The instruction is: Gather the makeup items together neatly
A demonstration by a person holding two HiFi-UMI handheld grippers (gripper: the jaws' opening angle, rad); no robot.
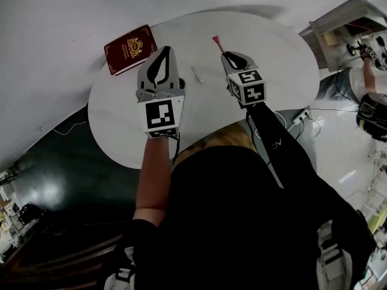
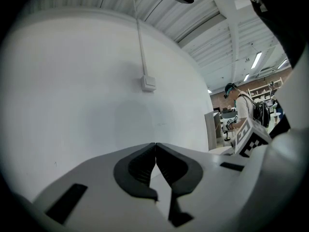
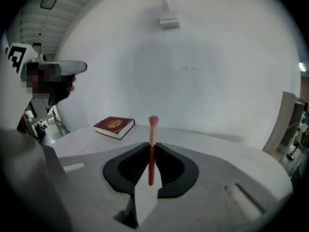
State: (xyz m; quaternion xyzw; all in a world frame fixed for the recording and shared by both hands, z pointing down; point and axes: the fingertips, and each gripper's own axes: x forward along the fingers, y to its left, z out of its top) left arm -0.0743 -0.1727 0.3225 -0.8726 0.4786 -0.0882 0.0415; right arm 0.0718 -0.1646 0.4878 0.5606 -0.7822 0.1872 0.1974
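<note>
Pink-red brush point(image 3: 151, 151), white table point(image 1: 275, 59) — maroon-gold book point(image 3: 114, 126)

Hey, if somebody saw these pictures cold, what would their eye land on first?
Most likely the pink-tipped brush, pinched in the right gripper and sticking out past its tips above the round white table. Next comes the dark red book with gold print, lying flat at the table's far left, apart from both grippers. The left gripper is shut with nothing in it, and a thin silvery stick lies on the table between the two grippers.
</note>
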